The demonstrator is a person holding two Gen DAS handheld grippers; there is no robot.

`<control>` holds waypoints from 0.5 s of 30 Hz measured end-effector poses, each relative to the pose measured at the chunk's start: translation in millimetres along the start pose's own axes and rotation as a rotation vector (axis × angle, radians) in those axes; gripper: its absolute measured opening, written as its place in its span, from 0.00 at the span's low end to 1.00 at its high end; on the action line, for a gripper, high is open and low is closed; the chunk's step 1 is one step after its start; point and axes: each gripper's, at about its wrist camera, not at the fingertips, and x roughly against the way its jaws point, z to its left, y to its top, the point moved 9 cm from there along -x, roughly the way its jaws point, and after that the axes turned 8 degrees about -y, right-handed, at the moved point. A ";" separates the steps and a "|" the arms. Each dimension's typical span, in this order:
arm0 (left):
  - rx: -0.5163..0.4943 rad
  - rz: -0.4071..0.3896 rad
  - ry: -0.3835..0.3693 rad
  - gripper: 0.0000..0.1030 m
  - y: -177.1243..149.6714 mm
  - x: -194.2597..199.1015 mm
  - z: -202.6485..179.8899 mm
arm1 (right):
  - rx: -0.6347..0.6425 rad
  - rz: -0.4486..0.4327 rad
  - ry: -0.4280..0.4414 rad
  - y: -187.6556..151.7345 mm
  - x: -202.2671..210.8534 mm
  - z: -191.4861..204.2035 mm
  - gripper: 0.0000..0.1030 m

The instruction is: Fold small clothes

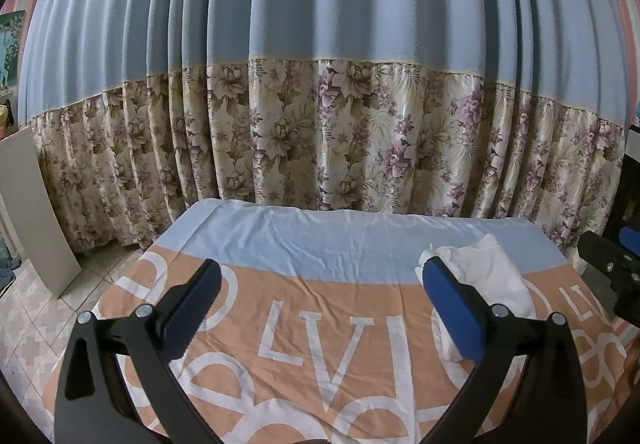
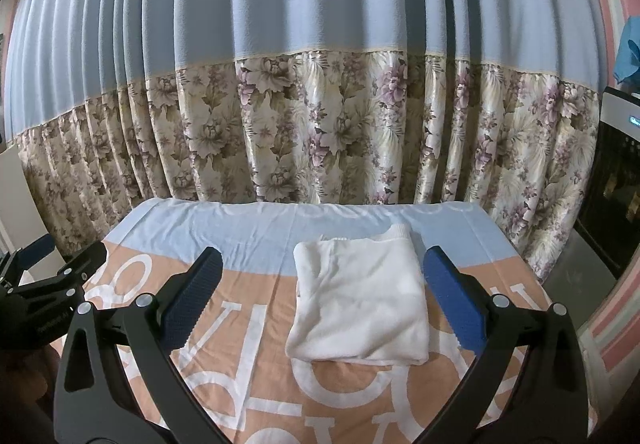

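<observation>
- On the cloth-covered surface (image 2: pixel 248 308) lies a white garment (image 2: pixel 360 300), folded compact — apparently finished.
- Both the left hand-held gripper (image 1: pixel 320 308) and right hand-held gripper (image 2: pixel 320 300) hover released, grasping nothing.

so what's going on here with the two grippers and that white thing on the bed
A person is holding a two-finger gripper in each hand above a peach and light-blue printed sheet. A white knitted garment lies on it, already folded into a neat rectangle. The left gripper and the right gripper are both open and hold nothing. The right one is lined up facing the garment.
</observation>
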 end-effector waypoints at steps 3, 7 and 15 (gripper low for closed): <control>-0.009 0.000 0.006 0.98 -0.4 -0.5 -0.5 | -0.006 0.008 -0.007 0.0 -1.3 -2.2 0.97; -0.013 0.003 0.010 0.98 -0.9 -1.5 -2.1 | -0.020 0.030 -0.027 -4.5 -5.9 -7.7 0.97; -0.013 0.028 0.004 0.98 -13.4 -4.8 -5.2 | -0.048 0.077 -0.031 -25.7 -14.2 -14.7 0.97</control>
